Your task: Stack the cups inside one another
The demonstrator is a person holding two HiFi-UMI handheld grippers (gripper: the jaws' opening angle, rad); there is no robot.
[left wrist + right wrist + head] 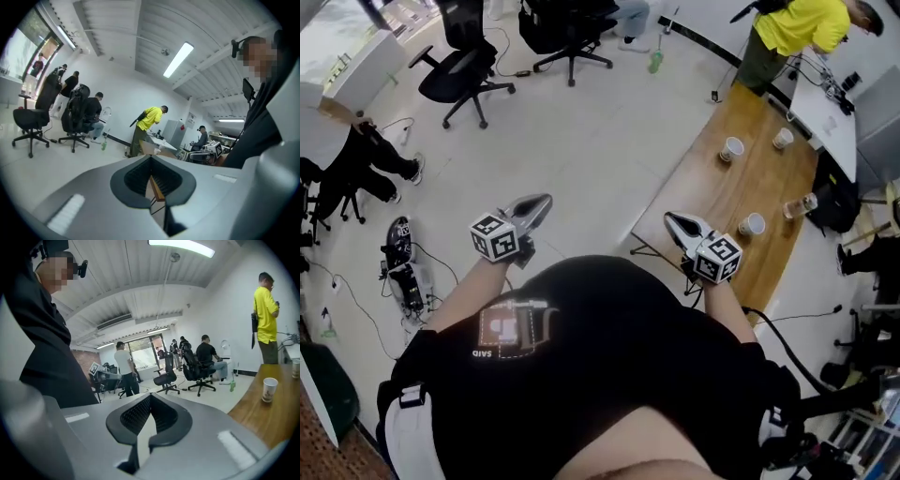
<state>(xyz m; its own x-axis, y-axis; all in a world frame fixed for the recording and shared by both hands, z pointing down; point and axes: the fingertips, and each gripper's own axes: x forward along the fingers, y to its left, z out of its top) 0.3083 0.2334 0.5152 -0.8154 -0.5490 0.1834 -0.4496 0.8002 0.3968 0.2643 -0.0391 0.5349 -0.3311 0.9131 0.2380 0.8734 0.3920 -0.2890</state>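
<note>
Grey left claw (546, 200) closed, empty | right claw (669, 218) closed, empty | step: approach, nothing gripped | nearest cup (752, 224) right of right claw, on wooden table (712, 192) | second cup (731, 148), third cup (783, 138) farther ahead | next: probably open jaws, reach nearest cup

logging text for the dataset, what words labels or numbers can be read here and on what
"SAID", as it seems: small print on the black shirt, head view.
Left marker cube, right marker cube: square patterns only, no letters.
Paper cup: its print is too small to read.
Nothing else is readable.
</note>
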